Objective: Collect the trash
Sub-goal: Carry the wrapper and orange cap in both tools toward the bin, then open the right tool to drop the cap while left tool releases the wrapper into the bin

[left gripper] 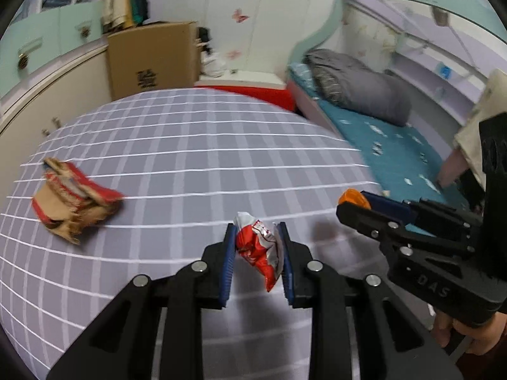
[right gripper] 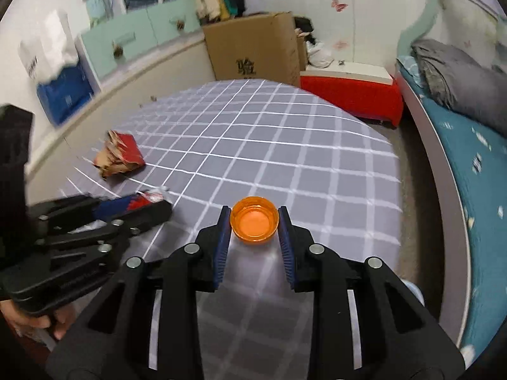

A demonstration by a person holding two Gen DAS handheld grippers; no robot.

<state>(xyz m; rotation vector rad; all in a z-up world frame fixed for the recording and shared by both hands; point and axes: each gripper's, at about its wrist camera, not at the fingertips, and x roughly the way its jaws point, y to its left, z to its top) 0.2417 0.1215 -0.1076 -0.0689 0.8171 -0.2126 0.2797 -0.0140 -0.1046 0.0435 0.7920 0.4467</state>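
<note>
So both grippers have something right now. The left gripper [left gripper: 256, 234] is pinched onto a crumpled red and silver snack wrapper [left gripper: 260, 250], which sits squeezed between the blue pads [left gripper: 227, 269] with its lower tail hanging down past them, over the grey checked tablecloth [left gripper: 177, 145]. The right gripper [right gripper: 254, 218] is clamped on a small orange bottle cap [right gripper: 255, 219], open side facing the camera, one pad touching each side of it. In the left wrist view you can see the right gripper off to the right with the orange cap poking out at its tip, and in the right wrist view the left one shows up on the left with a bit of red wrapper between its pads. One more piece of trash is on the cloth, well apart from both grippers: a torn red and brown cardboard packet [left gripper: 71, 199], lying crumpled toward the far left side. Behind the table stands a big cardboard box [right gripper: 253, 49], plus a bed with a teal sheet [left gripper: 396, 148] and a grey pillow [left gripper: 358, 88] along the right.
</note>
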